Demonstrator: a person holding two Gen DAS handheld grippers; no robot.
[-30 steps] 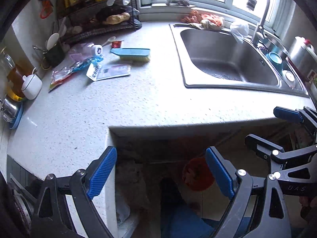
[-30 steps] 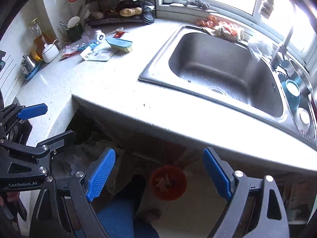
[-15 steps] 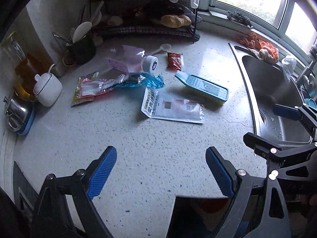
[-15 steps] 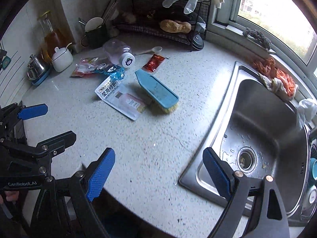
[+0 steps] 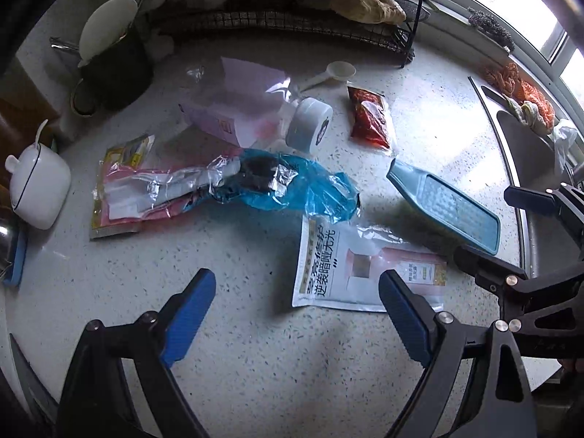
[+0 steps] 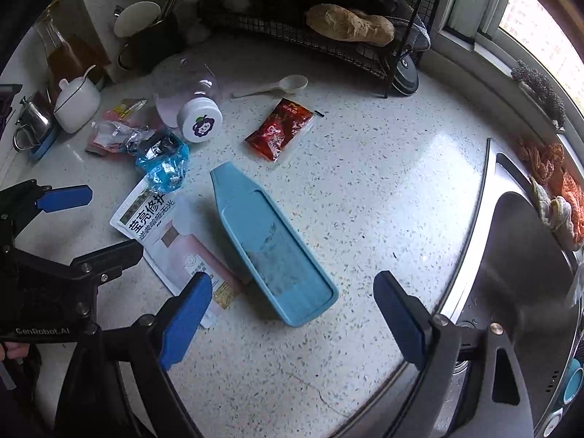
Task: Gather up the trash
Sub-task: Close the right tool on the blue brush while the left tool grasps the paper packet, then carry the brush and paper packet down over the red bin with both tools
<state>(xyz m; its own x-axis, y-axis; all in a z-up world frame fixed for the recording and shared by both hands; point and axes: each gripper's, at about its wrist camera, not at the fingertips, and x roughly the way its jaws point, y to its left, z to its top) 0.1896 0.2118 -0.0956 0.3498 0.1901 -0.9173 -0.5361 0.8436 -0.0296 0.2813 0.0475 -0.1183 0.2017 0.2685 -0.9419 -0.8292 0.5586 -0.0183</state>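
Both tongs, left (image 5: 297, 314) and right (image 6: 292, 314), gape empty; sink (image 6: 529, 273) cut off.

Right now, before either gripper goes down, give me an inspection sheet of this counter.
Surface: speckled countertop, bare nearest the grippers.
Job's things: white sachet, blue wrapper, red packet, pink-yellow wrapper, clear bottle lying on its side.
Clutter: blue brush, plastic spoon, white sugar pot, dark mug, wire rack.
Grippers: left gripper and right gripper open, empty.
Cables: nothing seen.
Surroundings: sink, cloth on its edge, window.
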